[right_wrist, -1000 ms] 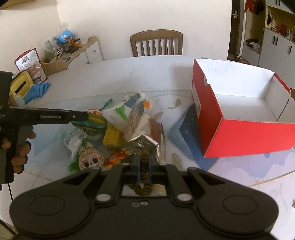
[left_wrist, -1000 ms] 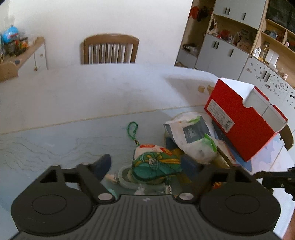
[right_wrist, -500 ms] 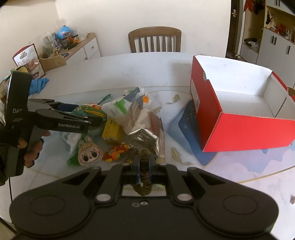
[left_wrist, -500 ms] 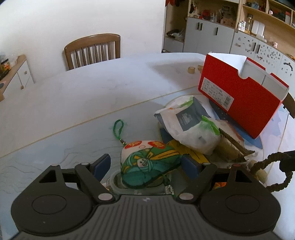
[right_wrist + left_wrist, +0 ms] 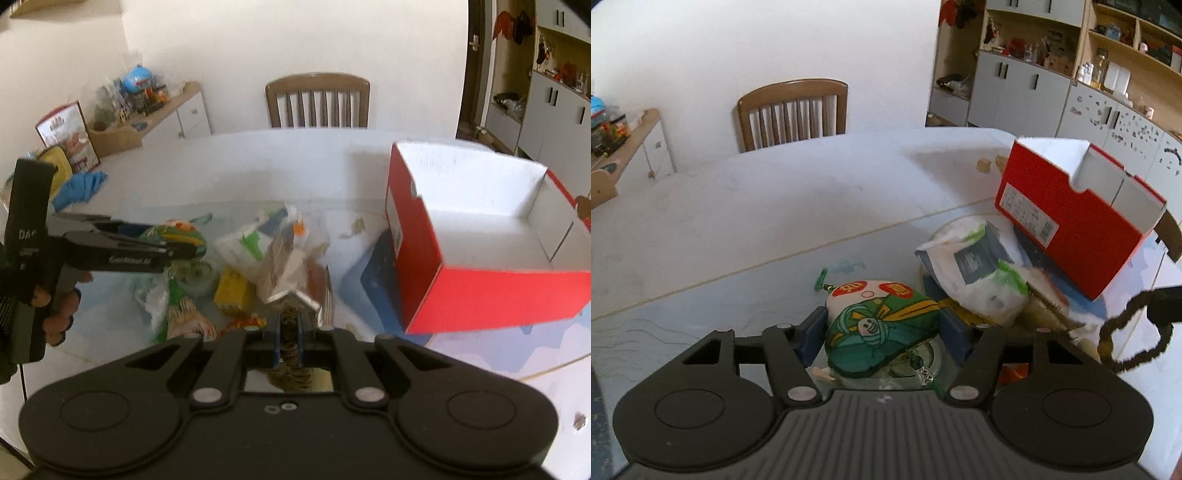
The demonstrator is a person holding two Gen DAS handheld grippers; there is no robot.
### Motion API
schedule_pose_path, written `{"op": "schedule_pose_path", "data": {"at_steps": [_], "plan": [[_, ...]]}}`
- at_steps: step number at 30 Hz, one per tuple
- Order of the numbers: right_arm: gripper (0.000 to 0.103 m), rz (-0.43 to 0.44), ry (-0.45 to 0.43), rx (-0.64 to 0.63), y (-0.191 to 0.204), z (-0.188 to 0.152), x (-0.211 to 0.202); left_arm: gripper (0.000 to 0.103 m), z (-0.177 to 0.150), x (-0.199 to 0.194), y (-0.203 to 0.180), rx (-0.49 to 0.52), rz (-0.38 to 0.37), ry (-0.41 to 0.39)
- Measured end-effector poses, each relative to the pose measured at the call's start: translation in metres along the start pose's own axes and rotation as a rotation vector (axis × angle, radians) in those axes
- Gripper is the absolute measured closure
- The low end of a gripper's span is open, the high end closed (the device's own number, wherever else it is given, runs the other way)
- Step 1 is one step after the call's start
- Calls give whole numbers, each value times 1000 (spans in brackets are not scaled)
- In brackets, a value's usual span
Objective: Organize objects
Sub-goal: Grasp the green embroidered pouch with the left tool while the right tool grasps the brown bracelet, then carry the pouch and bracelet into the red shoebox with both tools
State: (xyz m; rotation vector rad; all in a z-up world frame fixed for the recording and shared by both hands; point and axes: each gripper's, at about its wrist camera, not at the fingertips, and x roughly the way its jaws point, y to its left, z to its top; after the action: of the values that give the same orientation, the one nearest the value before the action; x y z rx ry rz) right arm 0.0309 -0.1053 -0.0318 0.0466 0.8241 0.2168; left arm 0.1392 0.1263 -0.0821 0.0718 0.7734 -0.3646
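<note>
My left gripper (image 5: 884, 332) is shut on a green and white plush charm (image 5: 882, 326) with a green loop, held just above the pile. It shows from the side in the right wrist view (image 5: 173, 240). My right gripper (image 5: 289, 332) is shut on a brown twisted rope loop (image 5: 290, 325), which also shows in the left wrist view (image 5: 1126, 336). The open red shoe box (image 5: 480, 288) with a white inside stands on the right, also visible in the left wrist view (image 5: 1071, 218).
A pile lies on the glass-topped table (image 5: 738, 221): a white plastic bag (image 5: 979, 273), a silver foil packet (image 5: 295, 273), a yellow box (image 5: 234, 290), small plush toys (image 5: 188, 321). A blue mat (image 5: 380, 280) lies under the box. A wooden chair (image 5: 317, 99) stands at the far side.
My left gripper has closed on the plush charm and lifted it slightly. My right gripper has risen a little with the rope loop.
</note>
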Motion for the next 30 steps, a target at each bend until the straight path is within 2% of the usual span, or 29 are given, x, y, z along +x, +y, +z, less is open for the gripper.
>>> {"op": "schedule_pose_path", "data": {"at_steps": [7,13,18,30], "plan": [[96,39,-85,-24,-17,28,-29,38,27,-43,-6,-27,-15,-51],[96,53,-122,-44,-50,51,-39,38,58,-59,-35,-39,-27,-64],[96,55,-163,-60,-85,65,-45,38,81,-54,-64,-68,-39,-65],[96,37,-195,-48,-180,77,-43,38,131,-12,-162,-26,-64,-43]]}}
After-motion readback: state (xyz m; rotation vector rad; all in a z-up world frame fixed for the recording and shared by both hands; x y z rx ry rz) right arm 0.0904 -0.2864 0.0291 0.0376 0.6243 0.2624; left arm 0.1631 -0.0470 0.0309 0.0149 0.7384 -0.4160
